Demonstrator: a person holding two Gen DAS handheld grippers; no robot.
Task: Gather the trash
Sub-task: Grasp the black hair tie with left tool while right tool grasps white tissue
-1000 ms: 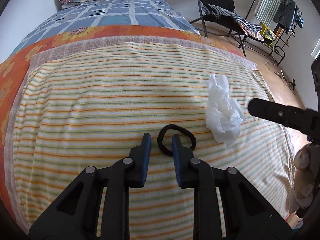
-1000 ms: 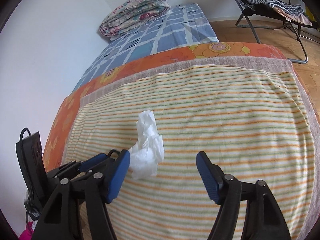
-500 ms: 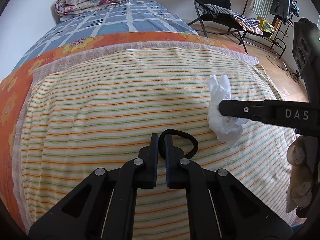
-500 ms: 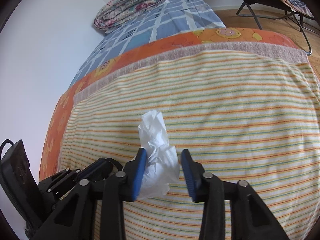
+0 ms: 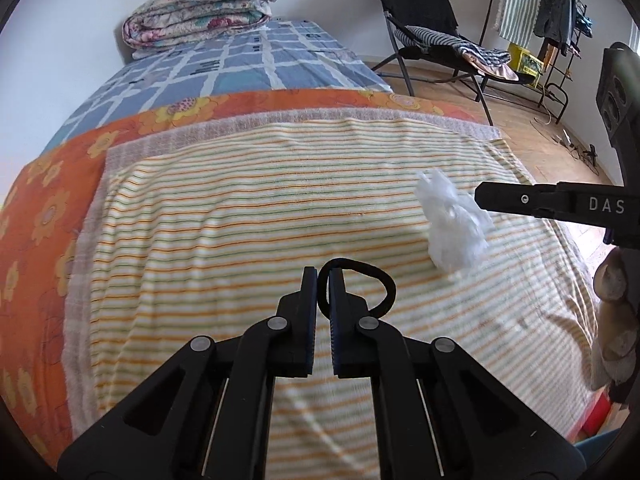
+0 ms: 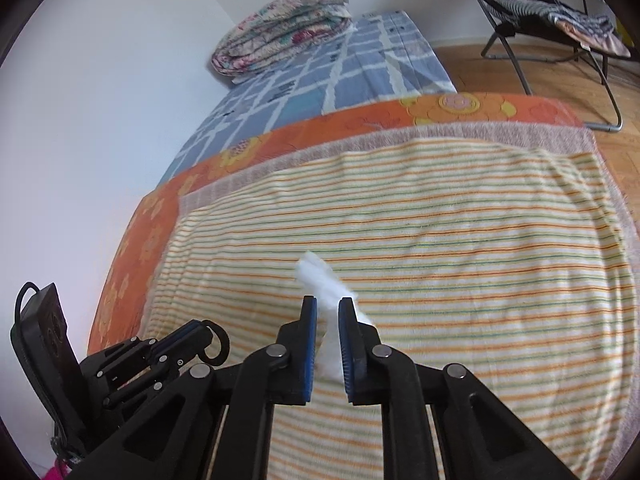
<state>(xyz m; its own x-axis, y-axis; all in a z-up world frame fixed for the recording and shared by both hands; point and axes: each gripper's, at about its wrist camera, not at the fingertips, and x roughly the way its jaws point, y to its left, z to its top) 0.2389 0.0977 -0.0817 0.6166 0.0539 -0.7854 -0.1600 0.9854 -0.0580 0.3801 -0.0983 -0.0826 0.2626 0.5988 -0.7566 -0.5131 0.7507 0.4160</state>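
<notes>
My left gripper (image 5: 323,276) is shut on a black hair tie (image 5: 380,280), whose loop sticks out to the right of the fingers above the striped blanket (image 5: 240,220). It also shows in the right wrist view (image 6: 218,340) at the lower left. My right gripper (image 6: 327,308) is shut on a crumpled white tissue (image 6: 320,280) and holds it lifted off the blanket. In the left wrist view the tissue (image 5: 452,224) hangs at the right, at the tip of the right gripper's finger (image 5: 520,200).
The bed carries an orange flowered cover (image 5: 48,208), a blue checked sheet (image 5: 248,60) and a folded quilt (image 5: 196,16) at the far end. A black folding chair (image 5: 424,40) and a clothes rack (image 5: 552,20) stand on the wooden floor at the right.
Both grippers closed, the left on the hair tie and the right on the tissue. Both then rose, lifting the tissue and the hair tie off the blanket.
</notes>
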